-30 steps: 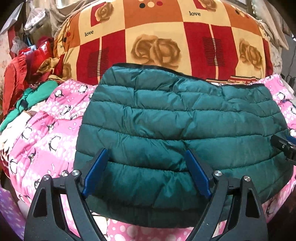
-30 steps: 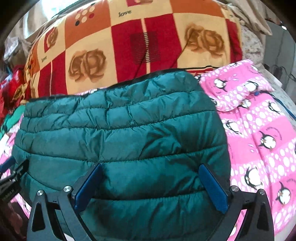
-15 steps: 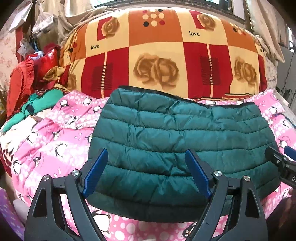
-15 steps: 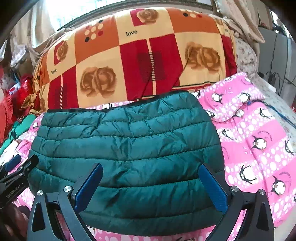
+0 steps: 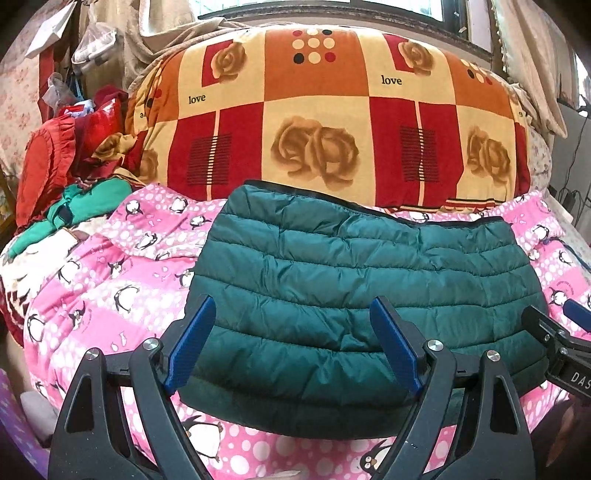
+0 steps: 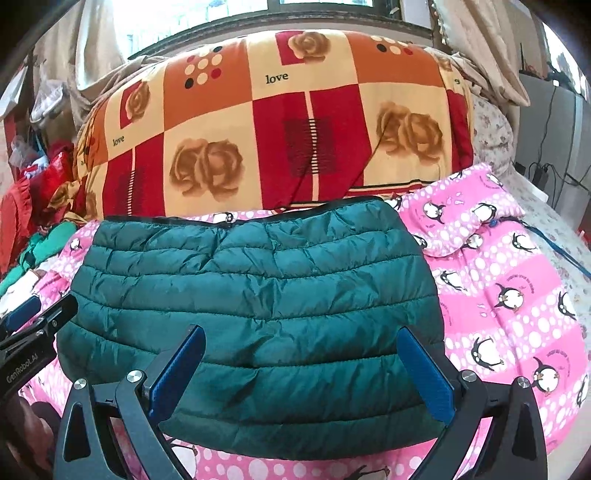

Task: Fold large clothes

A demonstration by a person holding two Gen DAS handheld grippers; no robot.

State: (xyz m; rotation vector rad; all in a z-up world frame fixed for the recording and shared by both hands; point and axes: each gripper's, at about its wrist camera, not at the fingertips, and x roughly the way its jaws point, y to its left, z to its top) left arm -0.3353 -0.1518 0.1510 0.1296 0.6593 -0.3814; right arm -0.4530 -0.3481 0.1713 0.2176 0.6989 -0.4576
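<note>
A dark green quilted puffer jacket (image 5: 354,291), folded into a broad rounded rectangle, lies flat on my bed atop a pink fleece blanket printed with penguins and white dots (image 5: 110,295). Its black-trimmed far edge runs just in front of a large bolster-like quilt in red, orange and cream checks with brown roses and the word "love" (image 5: 325,122).

My left gripper (image 5: 295,336) hangs above the jacket's near left portion, its blue-padded fingers (image 5: 190,341) spread wide with nothing pinched between them; the fabric beneath lies undisturbed. My right gripper (image 6: 299,369) hangs over the near right portion in the same way, its blue pads (image 6: 424,373) standing far apart and clear of the cloth. Both are released, gripping nothing.

Each gripper shows at the edge of the other's view: the right one's black tip pokes in at the jacket's right side in the left wrist camera, and the left one's does so at the jacket's left side in the right wrist camera.

To the far left of the bed sits a heap of red and bright green clothes (image 5: 74,177). Behind the checked quilt, beige curtains (image 6: 484,48) hang at a dark-framed window (image 6: 332,14). A pale flowered sheet (image 6: 491,133) shows at the bed's right side.
</note>
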